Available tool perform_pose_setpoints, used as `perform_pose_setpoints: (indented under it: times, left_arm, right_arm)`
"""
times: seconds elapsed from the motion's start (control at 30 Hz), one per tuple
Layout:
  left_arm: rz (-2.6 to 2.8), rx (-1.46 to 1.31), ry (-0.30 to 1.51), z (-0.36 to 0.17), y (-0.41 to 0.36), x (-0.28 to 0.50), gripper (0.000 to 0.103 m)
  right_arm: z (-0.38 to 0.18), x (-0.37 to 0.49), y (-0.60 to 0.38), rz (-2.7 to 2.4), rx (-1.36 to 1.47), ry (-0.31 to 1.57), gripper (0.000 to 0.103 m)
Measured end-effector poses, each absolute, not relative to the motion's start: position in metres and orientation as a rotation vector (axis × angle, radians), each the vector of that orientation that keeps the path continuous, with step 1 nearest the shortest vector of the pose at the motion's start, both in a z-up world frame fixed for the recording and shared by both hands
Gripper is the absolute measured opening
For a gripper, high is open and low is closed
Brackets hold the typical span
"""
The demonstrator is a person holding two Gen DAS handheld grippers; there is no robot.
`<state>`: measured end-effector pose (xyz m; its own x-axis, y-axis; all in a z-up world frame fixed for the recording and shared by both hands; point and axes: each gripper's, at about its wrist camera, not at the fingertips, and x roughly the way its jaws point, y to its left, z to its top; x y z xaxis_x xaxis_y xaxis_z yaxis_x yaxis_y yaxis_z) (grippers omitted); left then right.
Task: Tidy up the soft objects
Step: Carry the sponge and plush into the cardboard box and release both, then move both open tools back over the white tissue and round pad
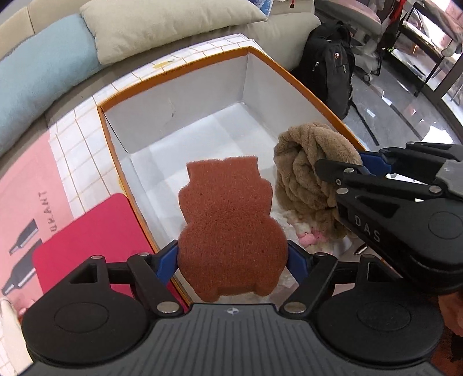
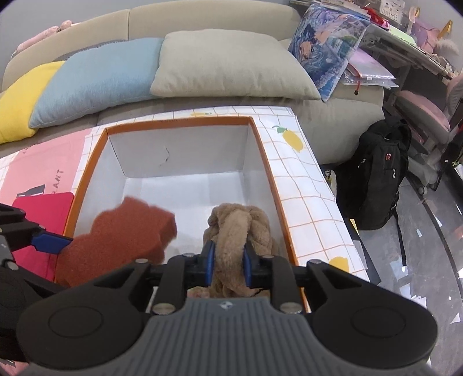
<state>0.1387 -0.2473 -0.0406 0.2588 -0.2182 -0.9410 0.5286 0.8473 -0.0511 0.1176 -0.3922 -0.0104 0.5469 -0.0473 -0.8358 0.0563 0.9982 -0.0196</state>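
We see a beige sofa [image 2: 202,20] with cushions behind the desk [image 2: 306,185], which wears a white grid-patterned cover with lemon prints. On the desk stands a large open box [image 2: 260,150] with orange rim and white inside walls; beside its left wall lies a red pad [image 1: 95,231], and a black backpack [image 2: 376,179] sits on the floor to the right. Over the box, our left tool [image 1: 233,254] stands wide, its blue pads touching both sides of a brown owl-shaped sponge [image 1: 228,228] held upright. Just beside it, our right tool [image 2: 228,266] is nearly closed, its pads pinching a fold of a tan fluffy towel [image 2: 240,228] bundled above the box floor. Something pink and white [image 1: 309,238] lies underneath on the box bottom.
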Motion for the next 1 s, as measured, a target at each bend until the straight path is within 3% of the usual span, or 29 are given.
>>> perform_pose_setpoints:
  times: [0.1, 0.23, 0.5, 1.0]
  left_arm:
    - [-0.514, 0.28, 1.194, -0.036, -0.246, 0.138, 0.091]
    - [-0.523, 0.247, 1.156, -0.025, -0.241, 0.134, 0.092]
    - [-0.536, 0.248, 1.064, 0.006, -0.232, 0.12, 0.096]
    - [-0.557, 0.173, 0.855, 0.054, -0.178, 0.072, 0.081]
  right_arm:
    - [-0.011, 0.118, -0.394, -0.061, 0.014, 0.996, 0.022]
    - [-0.003, 0.116, -0.397, -0.057, 0.035, 0.987, 0.036]
    - [0.023, 0.106, -0.393, -0.037, 0.041, 0.943, 0.053]
    - [0.074, 0.06, -0.364, -0.017, 0.123, 0.829, 0.058]
